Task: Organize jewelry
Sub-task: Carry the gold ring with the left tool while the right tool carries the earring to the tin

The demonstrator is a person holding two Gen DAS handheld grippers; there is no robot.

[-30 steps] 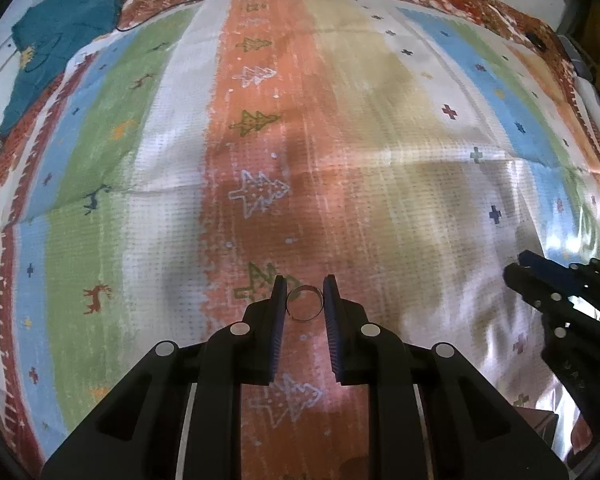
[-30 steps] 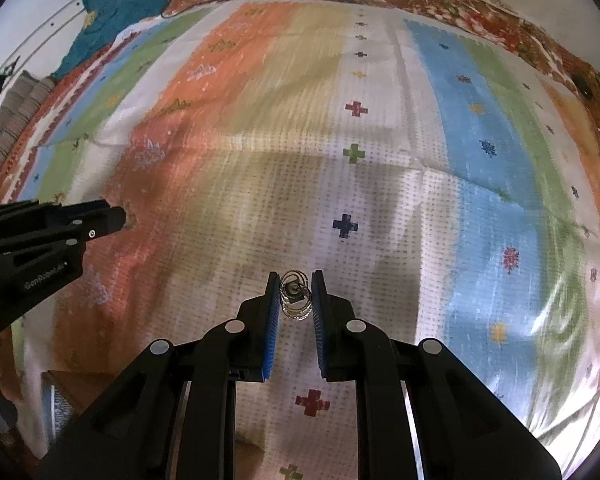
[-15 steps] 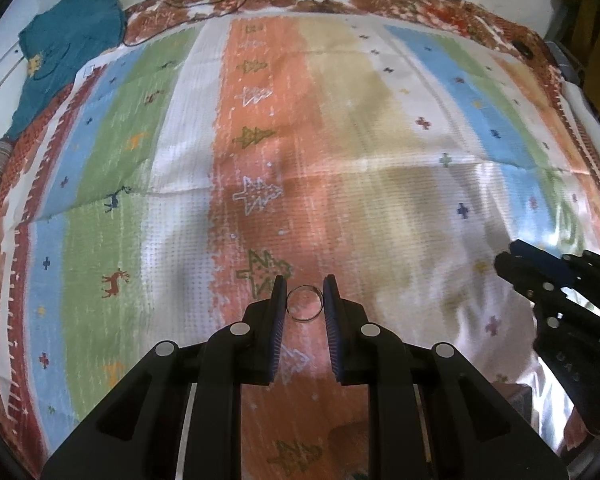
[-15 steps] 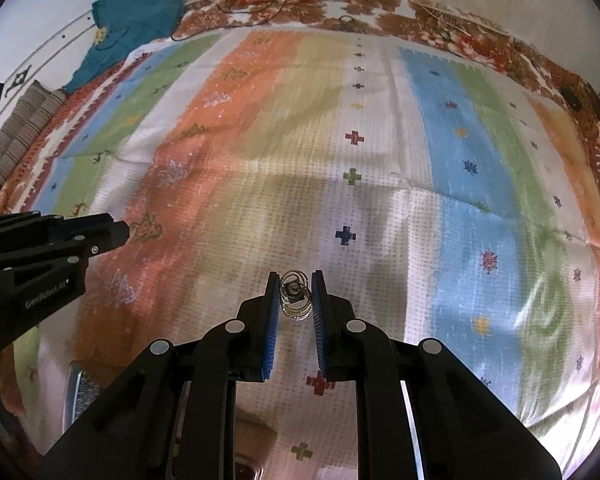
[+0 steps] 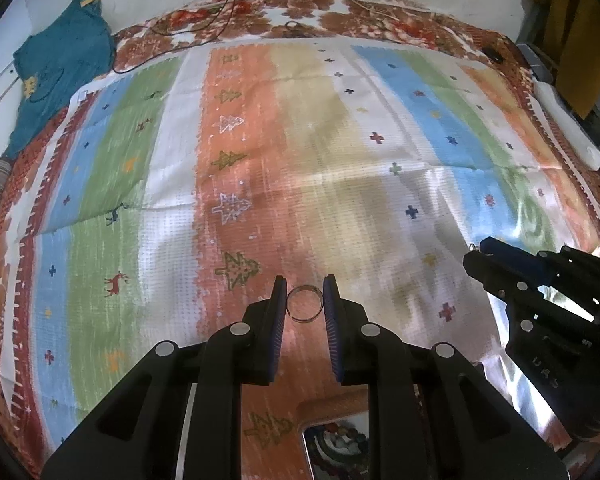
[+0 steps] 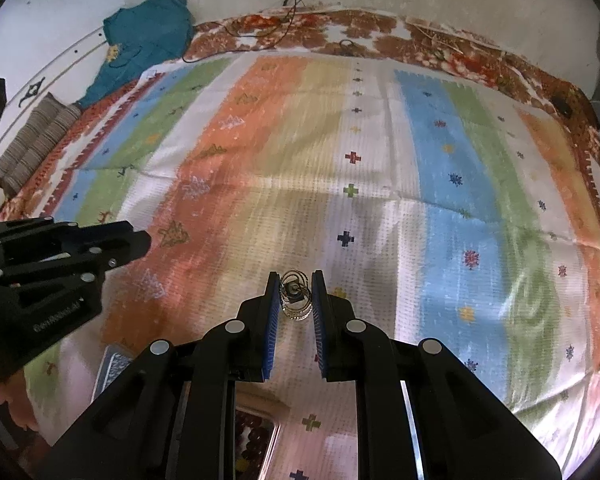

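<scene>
My left gripper (image 5: 305, 305) is shut on a thin silver ring (image 5: 305, 309), held upright between the blue pads above the striped cloth. My right gripper (image 6: 296, 295) is shut on a cluster of thin wire rings (image 6: 296, 296) with a dark piece in the middle. The right gripper also shows at the right of the left wrist view (image 5: 476, 258), and the left gripper at the left of the right wrist view (image 6: 140, 240). A jewelry box with beads (image 5: 336, 446) lies below the left gripper, and it also shows in the right wrist view (image 6: 256, 436).
A striped patterned cloth (image 5: 320, 152) covers the bed. A teal garment (image 5: 60, 68) lies at the far left corner. A striped cushion (image 6: 32, 140) sits at the left edge. Cables (image 5: 220, 20) run along the far border. A white object (image 5: 568, 128) lies at the right edge.
Both grippers have pulled back and up from the cloth, each keeping its jewelry. More of the bed and wall is in view, and the box has come into view below.
</scene>
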